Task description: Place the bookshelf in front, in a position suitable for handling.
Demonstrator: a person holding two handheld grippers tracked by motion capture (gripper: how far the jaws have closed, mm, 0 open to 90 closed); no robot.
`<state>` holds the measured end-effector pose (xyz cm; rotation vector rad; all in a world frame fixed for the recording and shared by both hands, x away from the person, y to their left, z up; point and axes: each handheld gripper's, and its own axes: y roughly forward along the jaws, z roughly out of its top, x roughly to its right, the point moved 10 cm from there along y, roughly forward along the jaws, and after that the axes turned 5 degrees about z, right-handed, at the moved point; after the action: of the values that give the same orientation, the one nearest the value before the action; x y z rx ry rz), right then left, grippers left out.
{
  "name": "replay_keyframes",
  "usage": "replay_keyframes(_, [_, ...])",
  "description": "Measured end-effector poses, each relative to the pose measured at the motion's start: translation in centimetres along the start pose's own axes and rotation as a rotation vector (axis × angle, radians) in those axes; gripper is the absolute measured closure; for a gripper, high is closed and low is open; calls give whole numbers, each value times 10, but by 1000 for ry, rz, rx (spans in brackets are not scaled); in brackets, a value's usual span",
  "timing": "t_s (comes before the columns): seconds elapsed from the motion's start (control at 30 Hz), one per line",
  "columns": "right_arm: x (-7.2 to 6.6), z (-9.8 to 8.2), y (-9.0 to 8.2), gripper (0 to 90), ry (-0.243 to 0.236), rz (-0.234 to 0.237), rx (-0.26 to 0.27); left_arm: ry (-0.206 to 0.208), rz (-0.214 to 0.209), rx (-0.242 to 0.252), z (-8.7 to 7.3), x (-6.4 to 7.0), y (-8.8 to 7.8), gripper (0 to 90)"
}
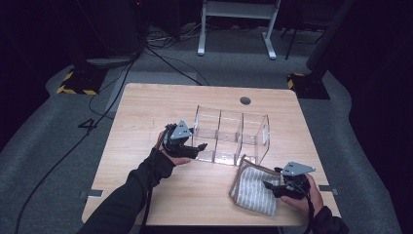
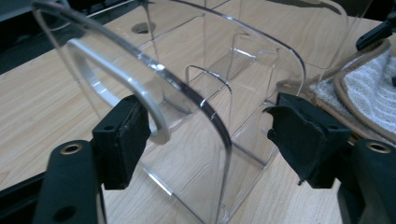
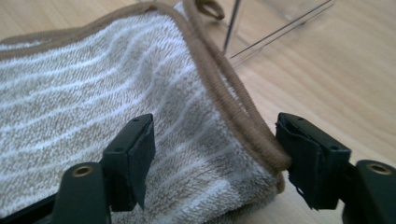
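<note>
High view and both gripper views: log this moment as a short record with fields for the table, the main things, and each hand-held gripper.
surface: wooden table
organizer: clear plastic, three compartments, mid-table
towel: folded, striped, brown-edged, one corner leaning on the organizer
left hand-held gripper: open, jaws either side of the organizer's end wall
right hand-held gripper: open, jaws astride the towel's corner

Light wooden table (image 1: 146, 112) with round cable hole (image 1: 245, 101), black cables (image 1: 58, 156) on grey floor, white frame legs (image 1: 201, 29)
</note>
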<state>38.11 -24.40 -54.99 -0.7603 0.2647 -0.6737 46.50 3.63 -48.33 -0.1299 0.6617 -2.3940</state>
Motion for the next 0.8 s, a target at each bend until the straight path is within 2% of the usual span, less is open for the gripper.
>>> replay_keyframes(0.03, [0, 0, 0, 292, 0, 0, 0, 0, 0, 0, 0, 0, 0, 278])
replay_keyframes(0.1, [-1, -5, 6, 274, -9, -4, -36, 9, -14, 2, 0, 1, 2, 254])
replay_keyframes(0.13, [0, -6, 7, 269, -12, -3, -38, 20, -3, 0, 0, 0, 2, 272])
replay_keyframes(0.17, [1, -6, 8, 262, -1, 0, -40, 21, -3, 2, 0, -1, 0, 334])
replay_keyframes(0.2, [3, -7, 8, 255, 10, -3, -47, 11, -22, 9, 0, 0, -1, 364])
replay_keyframes(0.27, [11, -9, 8, 246, 44, -19, -54, 6, -25, 18, -1, 1, -5, 429])
replay_keyframes(0.33, [16, -9, 7, 246, 51, -45, -53, 9, -30, 20, -3, 4, -9, 446])
replay_keyframes(0.43, [21, -10, 7, 237, 59, -59, -55, 18, -33, 23, -4, 8, -14, 465])
replay_keyframes(0.47, [25, -10, 7, 237, 75, -67, -51, 25, -34, 21, -5, 12, -17, 466])
replay_keyframes(0.5, [25, -10, 7, 238, 78, -66, -47, 35, -29, 20, -6, 12, -17, 475])
replay_keyframes(0.6, [24, -9, 5, 255, 61, -74, -43, 30, -27, 23, -7, 14, -19, 494])
replay_keyframes(0.63, [20, -4, 0, 276, 37, -90, -19, 32, -21, 23, -8, 15, -18, 483])
replay_keyframes(0.7, [19, -2, -2, 275, 34, -88, -8, 32, -14, 18, -8, 15, -16, 447])
replay_keyframes(0.73, [11, 5, -8, 263, 36, -64, 33, 23, -6, 18, -8, 14, -15, 433])
replay_keyframes(0.8, [2, 9, -11, 247, 20, -28, 50, 23, 5, 17, -8, 13, -13, 436])
